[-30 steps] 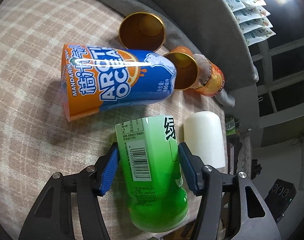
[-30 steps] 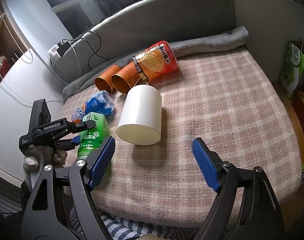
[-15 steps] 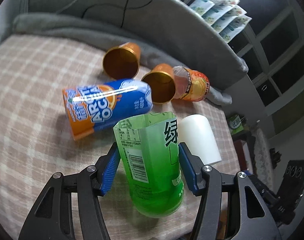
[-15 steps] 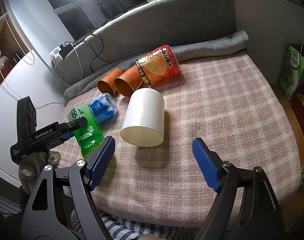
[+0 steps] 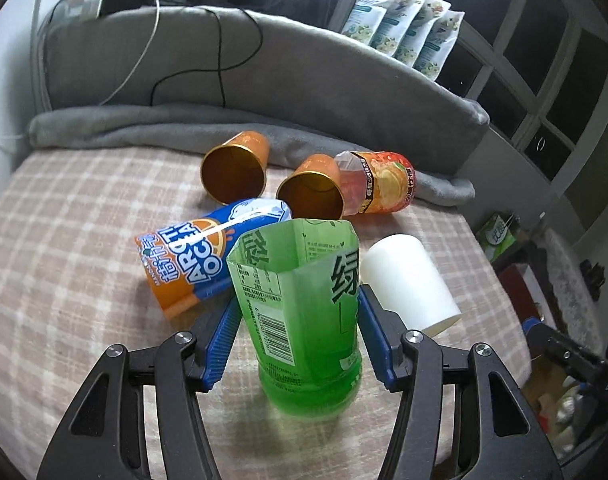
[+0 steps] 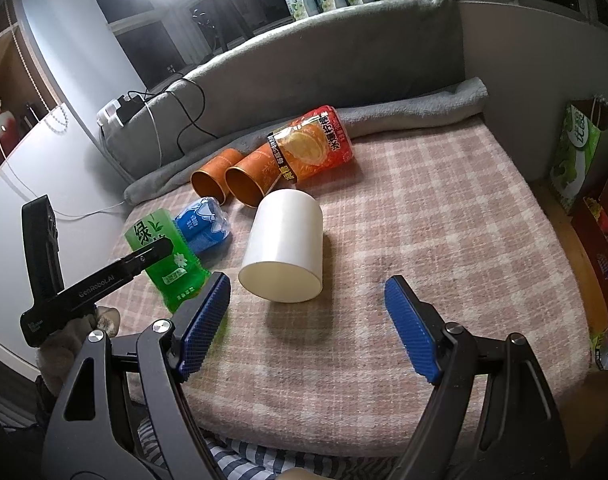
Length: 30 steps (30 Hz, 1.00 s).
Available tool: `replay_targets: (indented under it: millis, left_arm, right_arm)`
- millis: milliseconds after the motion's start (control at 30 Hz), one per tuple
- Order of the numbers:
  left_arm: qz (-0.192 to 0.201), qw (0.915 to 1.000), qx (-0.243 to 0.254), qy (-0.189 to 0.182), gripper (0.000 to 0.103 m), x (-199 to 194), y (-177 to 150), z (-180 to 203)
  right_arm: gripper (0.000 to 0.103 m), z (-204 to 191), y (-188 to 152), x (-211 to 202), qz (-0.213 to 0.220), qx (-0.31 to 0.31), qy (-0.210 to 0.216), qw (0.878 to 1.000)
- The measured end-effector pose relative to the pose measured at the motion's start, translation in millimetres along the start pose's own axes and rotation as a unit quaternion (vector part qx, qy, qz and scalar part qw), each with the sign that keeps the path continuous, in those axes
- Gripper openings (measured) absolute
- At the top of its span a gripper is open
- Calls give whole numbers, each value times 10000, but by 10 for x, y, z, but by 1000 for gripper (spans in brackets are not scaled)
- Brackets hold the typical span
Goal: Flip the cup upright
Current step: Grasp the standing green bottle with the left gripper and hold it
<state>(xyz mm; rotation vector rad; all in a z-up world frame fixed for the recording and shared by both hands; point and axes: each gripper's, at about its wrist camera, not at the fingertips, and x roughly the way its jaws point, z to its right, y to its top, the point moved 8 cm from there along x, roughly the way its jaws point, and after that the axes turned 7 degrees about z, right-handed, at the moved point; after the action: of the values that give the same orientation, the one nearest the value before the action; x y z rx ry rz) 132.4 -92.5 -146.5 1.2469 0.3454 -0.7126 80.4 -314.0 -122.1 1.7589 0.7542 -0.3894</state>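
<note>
My left gripper (image 5: 297,336) is shut on a green cut-bottle cup (image 5: 299,312), which stands nearly upright with its open end up and its base on the checked blanket (image 5: 63,280). The cup also shows in the right wrist view (image 6: 165,258), with the left gripper (image 6: 159,248) around it. My right gripper (image 6: 308,324) is open and empty, low over the blanket's front, just in front of a white cup (image 6: 283,246) lying on its side.
A blue and orange cup (image 5: 199,264), two orange cups (image 5: 233,168) (image 5: 312,190) and a red-labelled cup (image 5: 380,186) lie on their sides behind. A grey rolled blanket (image 5: 143,124) and sofa back border the far side. Boxes (image 6: 576,156) stand right of the bed.
My left gripper has tilted the green cup from lying on its side up to nearly upright, base down on the blanket. The right gripper has barely moved.
</note>
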Motion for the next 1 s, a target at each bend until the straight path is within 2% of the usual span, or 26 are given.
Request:
replay_targets:
  millis: [367, 1000]
  left_arm:
    - [229, 9984, 482, 205, 56, 23, 28, 94]
    - [349, 9950, 882, 300, 56, -17, -43, 239]
  right_arm:
    - [82, 37, -6, -10, -9, 50, -16, 10000]
    - [82, 55, 7, -18, 0, 47, 9, 10000]
